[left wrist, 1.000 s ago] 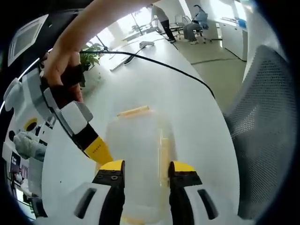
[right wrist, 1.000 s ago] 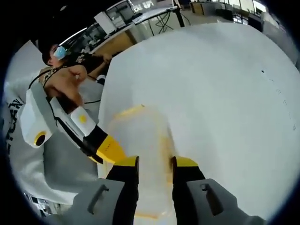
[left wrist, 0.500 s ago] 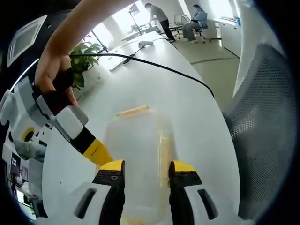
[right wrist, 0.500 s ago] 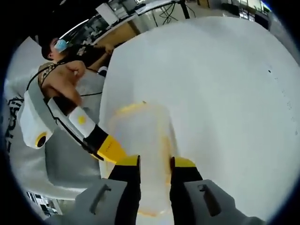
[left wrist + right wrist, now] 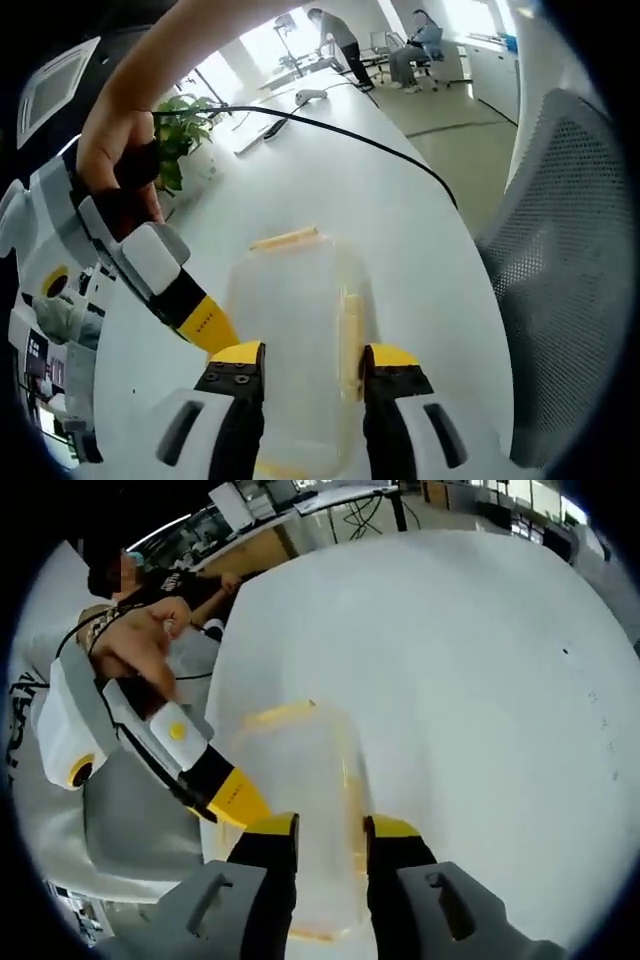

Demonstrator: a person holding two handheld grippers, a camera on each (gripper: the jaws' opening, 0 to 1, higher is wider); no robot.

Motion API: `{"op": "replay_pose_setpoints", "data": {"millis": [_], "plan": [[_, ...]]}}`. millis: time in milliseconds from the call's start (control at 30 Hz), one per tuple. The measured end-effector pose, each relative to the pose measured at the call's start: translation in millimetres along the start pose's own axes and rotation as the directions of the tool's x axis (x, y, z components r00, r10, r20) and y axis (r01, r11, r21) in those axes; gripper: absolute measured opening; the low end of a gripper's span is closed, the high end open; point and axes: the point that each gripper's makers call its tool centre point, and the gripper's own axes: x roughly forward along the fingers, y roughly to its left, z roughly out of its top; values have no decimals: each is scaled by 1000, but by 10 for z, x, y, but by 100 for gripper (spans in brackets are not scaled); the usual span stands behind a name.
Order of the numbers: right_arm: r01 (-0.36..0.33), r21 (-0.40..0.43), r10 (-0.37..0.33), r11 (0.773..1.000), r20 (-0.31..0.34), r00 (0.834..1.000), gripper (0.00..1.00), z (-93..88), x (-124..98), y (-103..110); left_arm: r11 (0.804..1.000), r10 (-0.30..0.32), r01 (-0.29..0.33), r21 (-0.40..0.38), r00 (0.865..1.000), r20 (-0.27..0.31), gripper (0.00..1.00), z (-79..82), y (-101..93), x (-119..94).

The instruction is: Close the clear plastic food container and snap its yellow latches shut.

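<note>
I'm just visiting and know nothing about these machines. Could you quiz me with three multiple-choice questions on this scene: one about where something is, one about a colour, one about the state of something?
1. Where does the clear container sit?
A. on a white table
B. on a chair seat
C. on the floor

2. What colour are the container's latches?
A. red
B. green
C. yellow

3. In the left gripper view, how do the left gripper's jaws stand?
A. pressed together with nothing between them
B. apart, with the container seen between them
C. clamped on a black cable

Answers: 1 A, the white table spreads all around the container. 2 C, a yellow latch shows at the far end and another along one side. 3 B, the clear plastic fills the gap between the two yellow tips.
</note>
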Motion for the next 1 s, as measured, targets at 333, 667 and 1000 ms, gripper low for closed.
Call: {"op": "replay_pose_setpoints", "data": {"millis": [333, 667, 1000], "plan": [[113, -74, -109, 991, 62, 992, 48, -128, -165, -24, 997, 17, -18, -80, 1000, -19, 39, -13, 24, -51], [158, -53, -149, 986, 140, 979, 52, -336, -347, 123, 982, -11, -3, -187, 997, -73, 58, -234, 308, -223], [197, -97, -184, 976, 126, 975, 61, -487, -339, 323, 967, -139, 105, -230, 981, -136, 68, -451, 359, -264]]}}
